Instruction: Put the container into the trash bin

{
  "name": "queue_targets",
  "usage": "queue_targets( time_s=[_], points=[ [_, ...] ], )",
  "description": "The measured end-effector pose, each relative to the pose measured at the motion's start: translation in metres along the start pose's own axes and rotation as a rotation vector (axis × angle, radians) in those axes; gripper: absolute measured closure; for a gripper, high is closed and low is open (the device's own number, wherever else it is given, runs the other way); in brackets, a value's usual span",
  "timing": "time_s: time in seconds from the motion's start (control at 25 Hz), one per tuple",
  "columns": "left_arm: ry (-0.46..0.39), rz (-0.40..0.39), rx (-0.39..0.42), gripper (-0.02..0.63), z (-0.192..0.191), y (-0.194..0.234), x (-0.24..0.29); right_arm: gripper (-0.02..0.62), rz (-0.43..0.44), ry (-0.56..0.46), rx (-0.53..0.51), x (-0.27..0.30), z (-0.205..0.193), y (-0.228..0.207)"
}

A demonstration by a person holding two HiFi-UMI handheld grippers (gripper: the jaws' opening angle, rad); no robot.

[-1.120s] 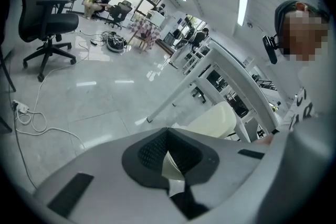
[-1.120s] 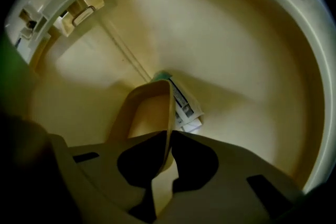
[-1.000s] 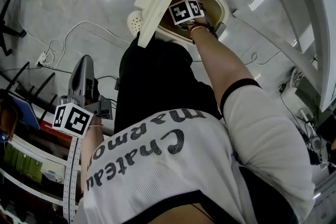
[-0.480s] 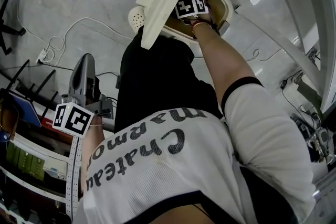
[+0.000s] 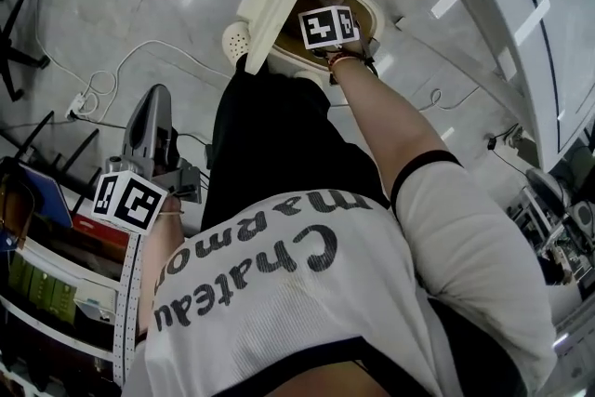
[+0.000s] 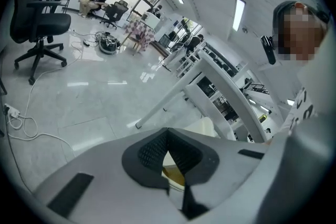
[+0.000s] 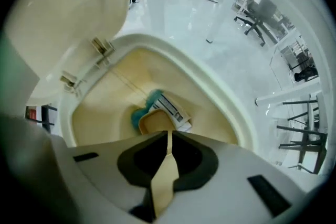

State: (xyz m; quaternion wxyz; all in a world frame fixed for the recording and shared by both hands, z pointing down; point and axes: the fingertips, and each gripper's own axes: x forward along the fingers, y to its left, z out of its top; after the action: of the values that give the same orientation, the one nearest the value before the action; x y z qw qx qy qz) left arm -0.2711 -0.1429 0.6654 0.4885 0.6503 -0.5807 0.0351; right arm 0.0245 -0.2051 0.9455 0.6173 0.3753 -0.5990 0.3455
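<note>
Container (image 7: 155, 122) inside trash bin (image 7: 210, 85) (lid (image 7: 68, 2) raised at its left).

The right hand-held gripper (image 5: 326, 26), in the upper middle of the frame, dipped back down-left over the trash bin (image 5: 371, 5). The left hand-held gripper (image 5: 157, 99) edged slightly upward.

Readable text, head view | I read "Chateau" above "Marmo", cut off at the fold, in black letters on the person's white shirt (image 5: 390, 293) | right gripper view: label on container (image 7: 157, 120) in trash bin (image 7: 210, 93) | print too small to read.
</note>
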Motion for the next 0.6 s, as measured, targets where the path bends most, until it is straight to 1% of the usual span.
queue_targets(
  time_s=[0.16,0.28,0.44,0.6],
  points=[
    [-0.041,-0.042,0.020,0.583,0.018,-0.033,-0.008,0.561,0.023,-0.058,0.063,-0.048,-0.002,-0.006],
    [-0.071,-0.069,0.033,0.584,0.028,-0.064,-0.021,0.561,0.084,-0.102,0.118,-0.095,-0.007,-0.006],
    [-0.128,-0.121,0.066,0.584,0.042,-0.109,-0.034,0.561,0.160,-0.210,0.156,-0.162,-0.003,-0.011],
    [-0.185,-0.172,0.085,0.584,0.050,-0.156,-0.053,0.561,0.229,-0.276,0.208,-0.225,-0.016,-0.013]
  ],
)
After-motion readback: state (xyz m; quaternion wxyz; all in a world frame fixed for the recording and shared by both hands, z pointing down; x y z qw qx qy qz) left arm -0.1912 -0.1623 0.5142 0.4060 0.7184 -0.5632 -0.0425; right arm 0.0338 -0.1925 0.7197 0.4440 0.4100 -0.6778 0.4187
